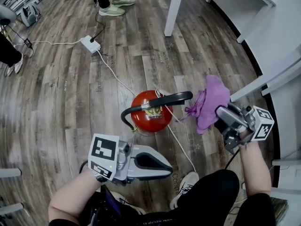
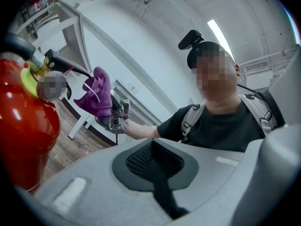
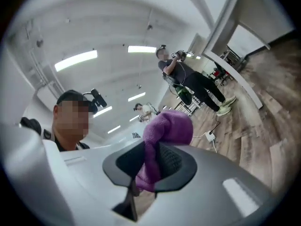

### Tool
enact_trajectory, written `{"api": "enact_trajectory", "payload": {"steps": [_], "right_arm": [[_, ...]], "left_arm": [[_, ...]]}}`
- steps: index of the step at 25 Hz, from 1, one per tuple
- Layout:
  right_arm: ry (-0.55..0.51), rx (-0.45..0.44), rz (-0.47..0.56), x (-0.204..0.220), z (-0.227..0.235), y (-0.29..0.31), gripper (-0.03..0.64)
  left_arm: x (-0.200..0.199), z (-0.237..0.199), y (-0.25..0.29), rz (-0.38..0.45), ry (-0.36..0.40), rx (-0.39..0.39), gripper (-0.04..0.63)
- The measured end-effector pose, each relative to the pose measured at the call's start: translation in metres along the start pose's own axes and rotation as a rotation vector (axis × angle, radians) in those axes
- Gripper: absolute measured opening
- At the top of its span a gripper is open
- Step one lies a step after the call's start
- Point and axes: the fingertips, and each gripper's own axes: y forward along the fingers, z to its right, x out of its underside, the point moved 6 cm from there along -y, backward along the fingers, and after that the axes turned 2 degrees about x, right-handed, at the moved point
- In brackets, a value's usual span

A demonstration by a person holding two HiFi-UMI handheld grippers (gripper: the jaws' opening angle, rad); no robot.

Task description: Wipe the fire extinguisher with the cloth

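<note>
R tool [image 1: 220, 116] clamps purple cloth [image 1: 210, 100] nr extinguisher [image 1: 149, 112].

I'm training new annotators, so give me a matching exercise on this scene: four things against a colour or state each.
1 fire extinguisher
2 cloth
3 power strip
4 left gripper

a purple, clamped in the right gripper
b white
c jaws shut, empty
d red

Pairs: 1-d, 2-a, 3-b, 4-c
</note>
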Motion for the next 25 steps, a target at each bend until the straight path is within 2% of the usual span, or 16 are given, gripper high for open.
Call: {"api": "enact_trajectory", "payload": {"steps": [3, 6, 13, 16, 21, 23, 25], "right_arm": [[0.094, -0.023, 0.083, 0.003, -0.006, -0.001, 0.063], [0.125, -0.056, 0.116, -0.002, -0.020, -0.004, 0.063], [0.304, -0.034, 0.102, -0.011, -0.060, 0.002, 0.063], [0.331, 0.006, 0.083, -0.028, -0.093, 0.008, 0.063], [0.404, 0.015, 0.095, -0.071, -0.172, 0.022, 0.063], [0.440, 0.028, 0.115, -0.095, -0.208, 0.027, 0.063], [0.453, 0.039, 0.119, -0.123, -0.243, 0.036, 0.063]], "left_arm": [[-0.002, -0.006, -0.004, 0.015, 0.009, -0.043, -0.003], [-0.006, -0.009, -0.007, 0.054, -0.006, -0.092, -0.003], [-0.037, 0.011, -0.008, 0.238, -0.057, -0.289, -0.003], [-0.052, 0.043, -0.012, 0.334, -0.152, -0.379, -0.003], [-0.074, 0.125, -0.018, 0.392, -0.349, -0.491, -0.003], [-0.096, 0.161, -0.013, 0.396, -0.393, -0.527, -0.003], [-0.129, 0.193, -0.008, 0.391, -0.406, -0.554, -0.003]]}}
